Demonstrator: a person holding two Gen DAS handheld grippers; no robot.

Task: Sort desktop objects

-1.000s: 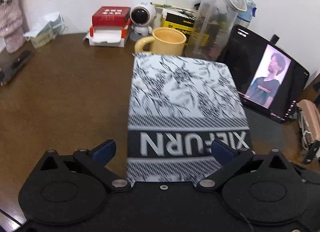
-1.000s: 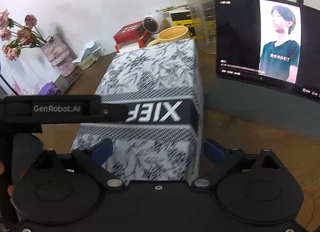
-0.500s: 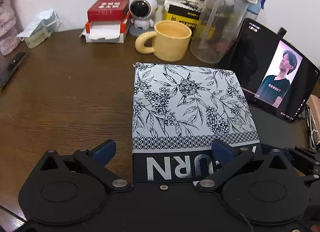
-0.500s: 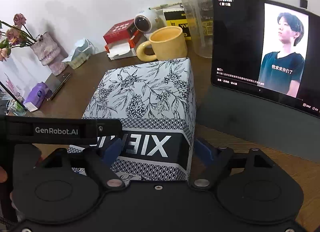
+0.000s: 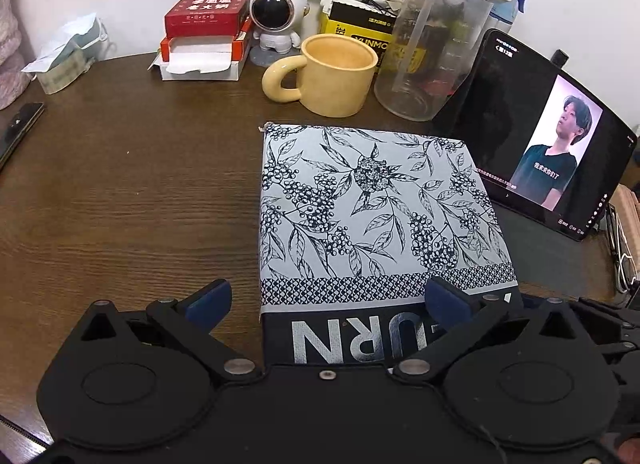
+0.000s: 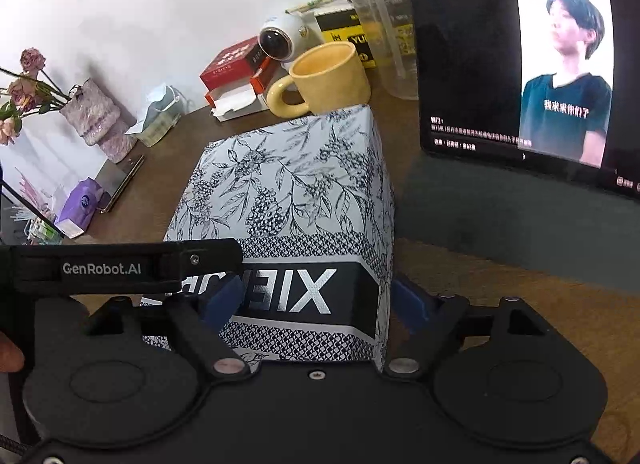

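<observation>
a floral-print box (image 5: 376, 208) with a dark band lettered in silver lies flat on the brown wooden worktop (image 5: 120, 192), its long axis running near to far and the lettered end pointing toward the cameras, the letters upside down. the left gripper (image 5: 326, 300) stands at the box's near end, jaws apart: the right pad overlaps the box's near right corner, the left pad is clear of it over bare wood. the right gripper (image 6: 316, 302) sits at the same end, jaws apart, its blue pads on either side of the near right corner; whether they press on the box cannot be told. beyond the box's far end stands a yellow mug (image 5: 332, 72), handle to the left, with a clear water jug (image 5: 436, 32) just right of it. a tablet (image 5: 536, 136) leans at the right, screen lit.
</observation>
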